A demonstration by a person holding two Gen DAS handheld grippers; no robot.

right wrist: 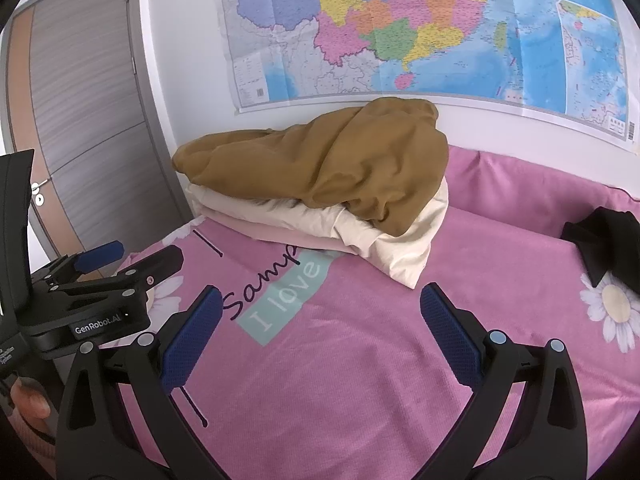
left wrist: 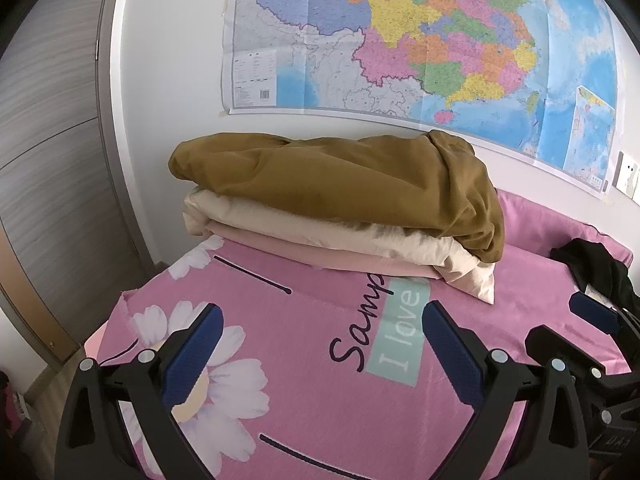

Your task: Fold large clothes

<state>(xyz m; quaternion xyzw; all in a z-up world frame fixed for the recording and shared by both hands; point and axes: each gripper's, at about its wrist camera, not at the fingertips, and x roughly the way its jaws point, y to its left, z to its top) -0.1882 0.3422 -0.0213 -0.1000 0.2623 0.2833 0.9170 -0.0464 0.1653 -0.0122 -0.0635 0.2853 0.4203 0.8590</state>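
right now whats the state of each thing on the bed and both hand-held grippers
left hand-held gripper: open, empty
right hand-held gripper: open, empty
brown garment: bunched on top of the stack
cream garment: folded, under the brown
pink garment: folded, bottom of the stack
black garment: loose, unfolded
door: closed

The black two-finger left gripper with blue ribbed pads [left wrist: 322,354] is hovering above the pink printed bedspread [left wrist: 304,420], its jaws standing wide apart and gripping nothing. The matching black right gripper with blue pads [right wrist: 320,336] is hanging over the same bedspread, just beside the left one, jaws likewise spread and gripping nothing.
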